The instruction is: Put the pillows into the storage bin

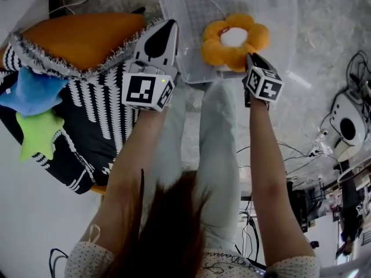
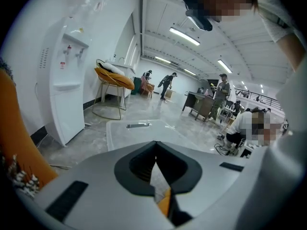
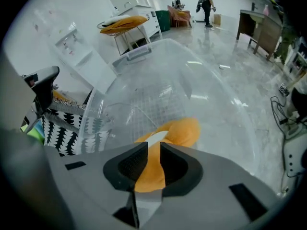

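Flower pillow is in the storage bin at its near edge. The right gripper is over it, jaws slightly apart, not pinching. Left gripper is closed on nothing by the bin's near-left corner. Still to go, I'd say: orange pillow, striped pillow, blue star, green star — all outside, past the bin's left edge.
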`<control>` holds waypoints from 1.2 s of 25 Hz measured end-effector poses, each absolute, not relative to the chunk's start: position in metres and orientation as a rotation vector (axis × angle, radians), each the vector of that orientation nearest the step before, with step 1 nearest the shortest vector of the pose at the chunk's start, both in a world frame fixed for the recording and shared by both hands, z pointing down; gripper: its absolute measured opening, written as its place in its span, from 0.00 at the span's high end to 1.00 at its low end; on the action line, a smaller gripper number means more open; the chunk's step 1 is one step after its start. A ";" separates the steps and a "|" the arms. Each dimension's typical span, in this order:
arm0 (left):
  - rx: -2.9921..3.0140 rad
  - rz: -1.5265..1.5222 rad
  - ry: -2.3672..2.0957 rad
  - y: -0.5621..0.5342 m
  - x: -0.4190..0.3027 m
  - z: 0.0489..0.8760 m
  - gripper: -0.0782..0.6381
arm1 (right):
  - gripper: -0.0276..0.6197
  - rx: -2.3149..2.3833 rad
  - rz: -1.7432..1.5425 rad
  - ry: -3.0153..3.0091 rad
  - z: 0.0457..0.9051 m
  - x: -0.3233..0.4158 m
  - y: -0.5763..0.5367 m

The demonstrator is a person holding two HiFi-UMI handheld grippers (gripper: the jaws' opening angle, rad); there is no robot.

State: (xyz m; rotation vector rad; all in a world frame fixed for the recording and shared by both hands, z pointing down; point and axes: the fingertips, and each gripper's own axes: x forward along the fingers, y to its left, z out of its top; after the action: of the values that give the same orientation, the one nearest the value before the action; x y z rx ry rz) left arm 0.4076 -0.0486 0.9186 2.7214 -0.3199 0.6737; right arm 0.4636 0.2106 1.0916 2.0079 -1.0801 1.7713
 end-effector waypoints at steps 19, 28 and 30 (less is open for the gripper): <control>2.895 0.453 -0.414 -0.115 0.452 0.620 0.89 | 0.94 2.327 0.939 -1.500 0.687 0.560 0.045; 2.981 0.259 -0.462 -0.129 0.436 0.451 0.89 | 0.94 2.402 0.449 -1.751 0.453 0.565 0.002; 3.016 0.218 -0.471 -0.127 0.430 0.421 0.89 | 0.94 2.404 0.367 -1.793 0.418 0.562 0.002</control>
State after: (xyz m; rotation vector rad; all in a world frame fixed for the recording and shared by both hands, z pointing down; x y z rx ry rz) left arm 0.4302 -0.1272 0.4208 3.0158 -0.4706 0.2183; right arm 0.5616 0.0024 0.4184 2.4044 -1.7932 0.3668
